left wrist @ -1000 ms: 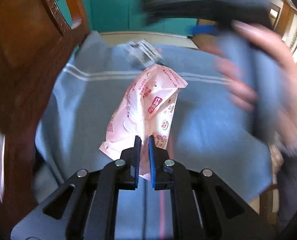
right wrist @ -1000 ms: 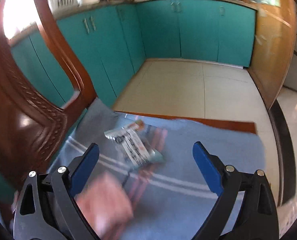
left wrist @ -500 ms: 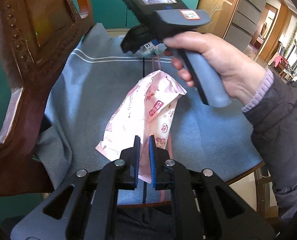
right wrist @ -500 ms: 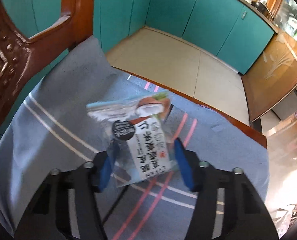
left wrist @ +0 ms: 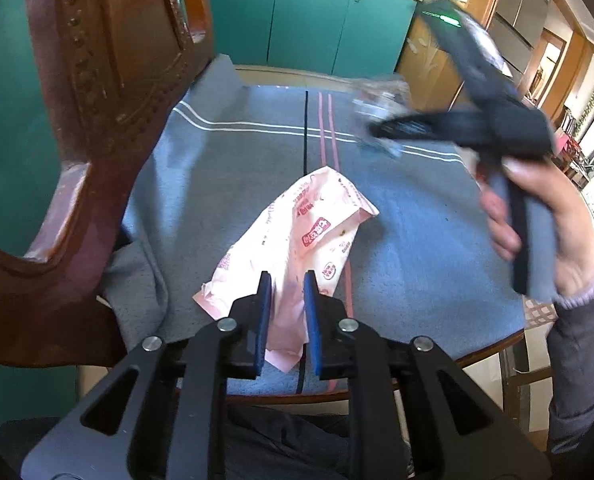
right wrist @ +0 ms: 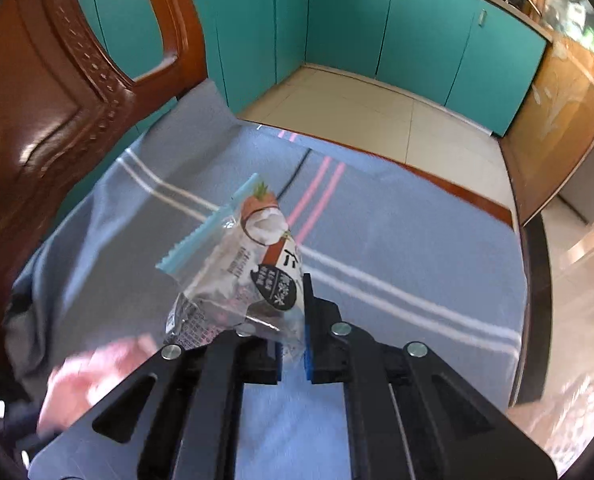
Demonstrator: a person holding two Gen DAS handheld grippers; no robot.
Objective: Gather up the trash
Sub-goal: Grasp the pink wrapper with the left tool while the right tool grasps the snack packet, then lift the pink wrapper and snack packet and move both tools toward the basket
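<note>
A crumpled pink wrapper [left wrist: 297, 240] hangs over the blue-grey cloth [left wrist: 409, 248], its lower end between the pads of my left gripper [left wrist: 287, 292]. Those jaws are opening a little, with the wrapper still filling the gap and touching both pads. My right gripper [right wrist: 293, 344] is shut on the bottom of a clear snack bag with a coconut picture [right wrist: 249, 264], held up off the cloth. In the left wrist view the right gripper [left wrist: 377, 132] is blurred at the upper right with the bag [left wrist: 381, 96] in it. A pink blur [right wrist: 93, 376] at the lower left is the wrapper.
A carved wooden chair back [left wrist: 109, 92] rises close on the left of the table. The table's wooden edge [right wrist: 457, 196] borders a tiled floor [right wrist: 357, 116] and teal cabinets [right wrist: 409, 28]. A hand and grey sleeve [left wrist: 569, 320] fill the right side.
The right gripper came down around the clear bag, shut on it and lifted it off the cloth, swinging right. The left jaws have parted slightly around the pink wrapper.
</note>
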